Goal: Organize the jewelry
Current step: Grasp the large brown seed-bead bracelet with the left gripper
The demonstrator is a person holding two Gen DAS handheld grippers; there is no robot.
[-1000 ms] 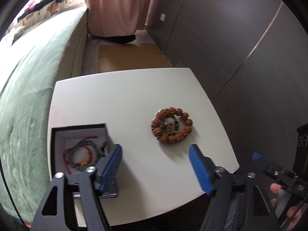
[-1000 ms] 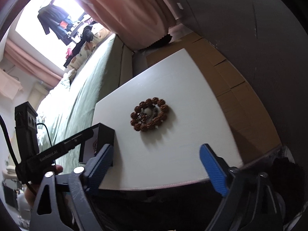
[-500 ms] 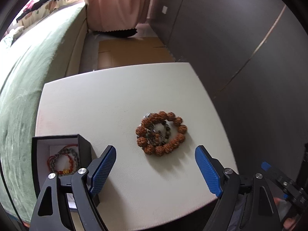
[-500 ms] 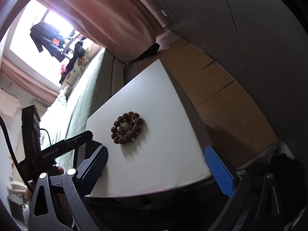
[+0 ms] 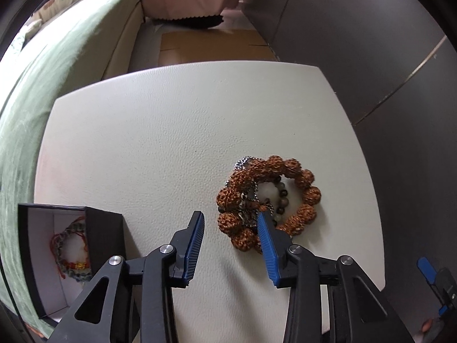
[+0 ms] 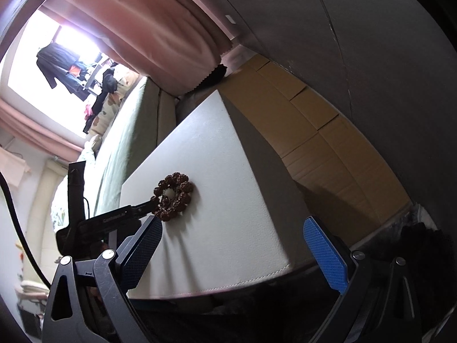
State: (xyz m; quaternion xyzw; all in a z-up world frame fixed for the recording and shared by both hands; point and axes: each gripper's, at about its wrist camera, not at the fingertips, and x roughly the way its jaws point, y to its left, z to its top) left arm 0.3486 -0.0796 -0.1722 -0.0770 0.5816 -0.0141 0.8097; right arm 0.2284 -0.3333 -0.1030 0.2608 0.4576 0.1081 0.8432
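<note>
a braided red-and-green cord bracelet (image 5: 70, 250) already lies in the open black gift box with white lining (image 5: 104, 238) at the white leather-topped table's (image 5: 177, 143) near-left corner. the chunky brown seed-bead bracelet (image 5: 300, 197), tangled with a thin metal chain (image 5: 242, 162), waits on the table. the left gripper (image 5: 232, 227), jaws just closing, straddles its near edge without pinching. the right gripper (image 6: 232, 233) hangs released off the table edge. only the left view shows the box's contents; the right shows a sunlit window (image 6: 57, 63).

Pale lettering on left gripper (image 6: 148, 204) body, too blurred to read.
</note>
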